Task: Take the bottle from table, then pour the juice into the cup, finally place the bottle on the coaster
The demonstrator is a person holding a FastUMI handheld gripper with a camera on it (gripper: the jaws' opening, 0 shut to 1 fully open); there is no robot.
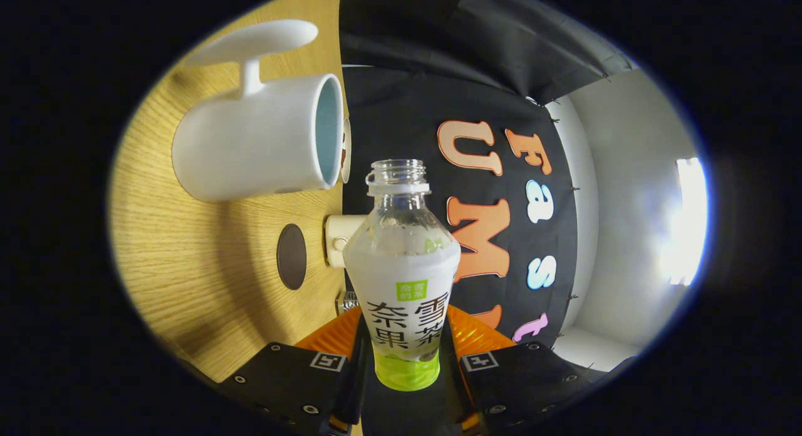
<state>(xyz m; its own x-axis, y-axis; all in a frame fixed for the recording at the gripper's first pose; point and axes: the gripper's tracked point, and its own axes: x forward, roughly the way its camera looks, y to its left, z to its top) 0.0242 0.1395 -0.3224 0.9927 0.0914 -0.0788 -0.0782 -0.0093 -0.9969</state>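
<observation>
Gripper view, camera rolled a quarter turn, so that the worktop (207, 285) stands as a vertical plane beside the bottle. Pouring step in hand, judged from the tilt: bottle (402, 270) clamped between the two fingers of the hand-held gripper (404, 361), jaws narrowed to the bottle's width, both pads pressed on the lower body near the label. Cap off, open neck pointed ahead, well beyond the fingertips. Pale contents gathered in the lower body, upper shoulder clear; no stream visible at the mouth. White cup (260, 141) upright on the worktop, its open rim level with the bottle neck and just beside it, handle on the far side. Dark round coaster (292, 256) flat on the worktop, nearer the fingers than the cup. Next move, as judged: neck carried over the cup rim, then further roll until flow begins; afterwards, bottle righted and set on the coaster.
</observation>
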